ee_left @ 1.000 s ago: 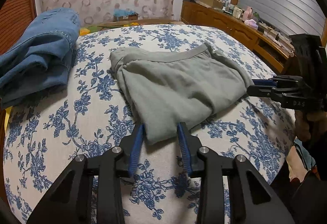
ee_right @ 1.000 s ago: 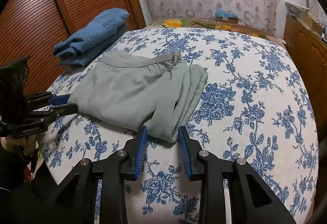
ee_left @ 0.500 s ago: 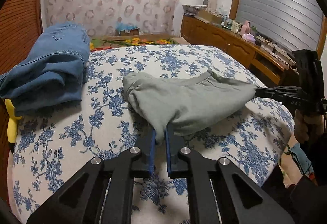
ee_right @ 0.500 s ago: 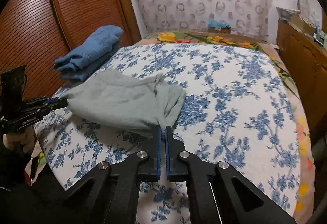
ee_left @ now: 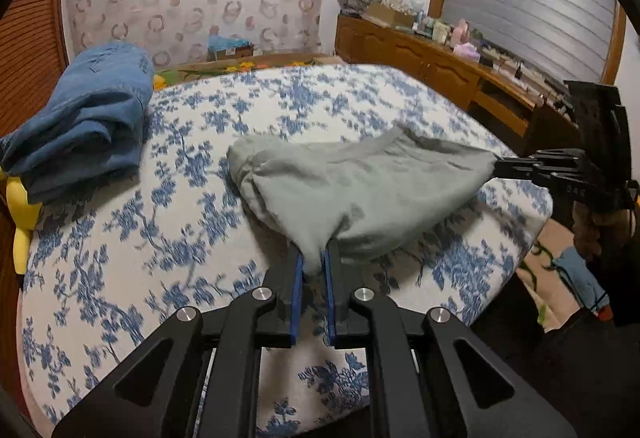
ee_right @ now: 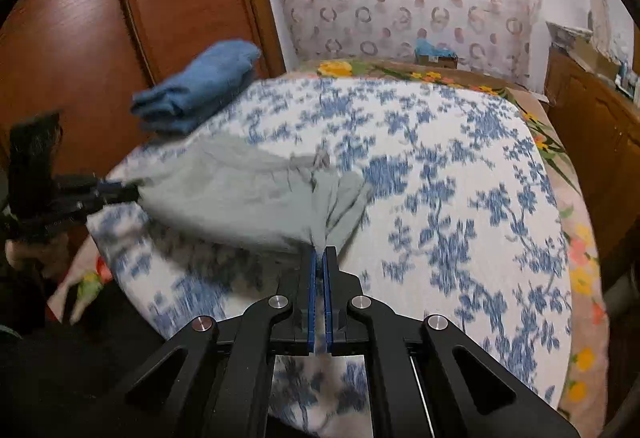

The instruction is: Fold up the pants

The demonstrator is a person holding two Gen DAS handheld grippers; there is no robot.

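The grey-green pants (ee_left: 352, 190) are folded and hang lifted between my two grippers above the floral bed cover (ee_left: 160, 238). My left gripper (ee_left: 313, 258) is shut on their near corner. My right gripper (ee_right: 319, 252) is shut on the other near corner, by the bunched leg ends (ee_right: 340, 198). The far edge with the waistband and drawstring (ee_right: 320, 158) still trails on the bed. Each gripper shows in the other's view, the right one (ee_left: 500, 164) at the right and the left one (ee_right: 128, 192) at the left.
Folded blue jeans (ee_left: 84, 118) lie at the bed's far left, near a wooden wardrobe (ee_right: 80, 38). A wooden dresser (ee_left: 440, 66) with clutter runs along the right wall. The bed's edge drops off close to both grippers.
Both grippers closed on the pants' near corners and lifted them off the bed. The pants rose from flat to a taut, hanging sheet, moving up and toward the far side.
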